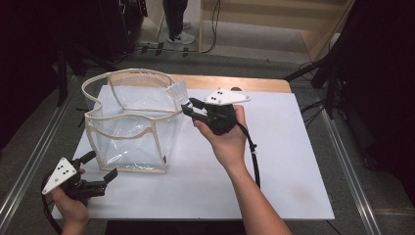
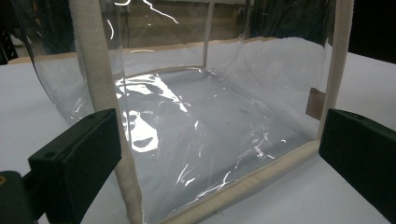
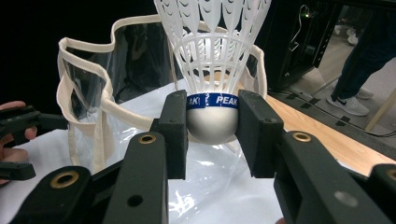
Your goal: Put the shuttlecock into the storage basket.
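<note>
We hold a white shuttlecock (image 3: 212,70) by its rounded cork in the right gripper (image 3: 212,126), jaws pinching either side just below the blue band, skirt up. It hangs at the far right rim of the clear bag (image 1: 129,122), which stands open on the white bench (image 1: 274,166). Our left gripper (image 1: 100,171) waits spread wide near the bag's front corner, touching nothing.

The grip sits on a curved, smooth cork, so we judge the shuttlecock could squirt out if we tilt or squeeze unevenly. The bag's cream-trimmed rim (image 1: 147,116) sags and waves, and could catch the skirt or fold inward if brushed; nothing steadies the bag now.

Around us: a wooden board (image 1: 244,83) beyond the bench, dark stands, cables on the floor, and a person's legs (image 1: 176,19) farther back.
</note>
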Available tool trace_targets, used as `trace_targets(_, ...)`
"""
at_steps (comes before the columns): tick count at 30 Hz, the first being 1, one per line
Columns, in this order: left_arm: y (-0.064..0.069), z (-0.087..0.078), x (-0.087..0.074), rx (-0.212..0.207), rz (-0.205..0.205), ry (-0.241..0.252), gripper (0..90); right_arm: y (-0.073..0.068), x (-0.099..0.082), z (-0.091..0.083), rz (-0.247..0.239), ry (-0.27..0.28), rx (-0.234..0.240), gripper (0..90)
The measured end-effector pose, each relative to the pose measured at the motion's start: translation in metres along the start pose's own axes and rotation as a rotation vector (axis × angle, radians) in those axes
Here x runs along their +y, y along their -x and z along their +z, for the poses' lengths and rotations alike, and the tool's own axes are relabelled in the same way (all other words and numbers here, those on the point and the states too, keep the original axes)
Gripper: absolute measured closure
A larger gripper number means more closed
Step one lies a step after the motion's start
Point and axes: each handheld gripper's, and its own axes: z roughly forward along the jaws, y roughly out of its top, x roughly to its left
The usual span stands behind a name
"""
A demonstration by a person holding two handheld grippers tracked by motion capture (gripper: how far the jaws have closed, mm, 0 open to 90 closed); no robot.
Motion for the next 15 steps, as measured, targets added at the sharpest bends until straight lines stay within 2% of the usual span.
trace_targets(15,-0.0001,0.0000,0.0000,-0.001,-0.002,0.004,0.0,-0.0020,0.0053,0.0106,0.002,0.003,0.010,62.8)
